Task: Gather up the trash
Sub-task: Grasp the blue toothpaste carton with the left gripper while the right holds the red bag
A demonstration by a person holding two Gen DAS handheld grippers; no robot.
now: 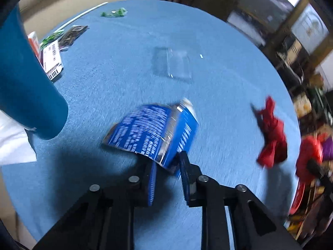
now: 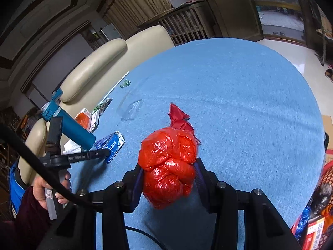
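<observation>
The left tool [image 1: 166, 166] is clamped on the near edge of a flattened blue foil packet [image 1: 154, 133], glossy, creased and printed with white lettering; the rest of the packet lies on the counter [image 1: 116, 79]. The counter is round and covered in light blue, finely ribbed cloth. The right tool [image 2: 167, 179] is clamped on a crumpled red plastic bag [image 2: 168, 162], shiny and bulging, knotted at its far end; it is held just above the cloth, right of the packet.

Far of the packet lies a clear, flat plastic tray [image 1: 171, 64], nearly invisible against the cloth. At the far left edge rest a white and orange carton [image 1: 51, 59], a dark printed sachet [image 1: 72, 34], green wrapper scraps [image 1: 114, 12] and a thin white straw [image 1: 83, 15]. A teal cylinder [image 1: 25, 83], smooth and matte, stands out at the left of the left wrist view. A person's hand [image 2: 52, 187] grips the left tool's handle. A red mesh basket [image 2: 324, 179] sits beyond the counter's right rim.
</observation>
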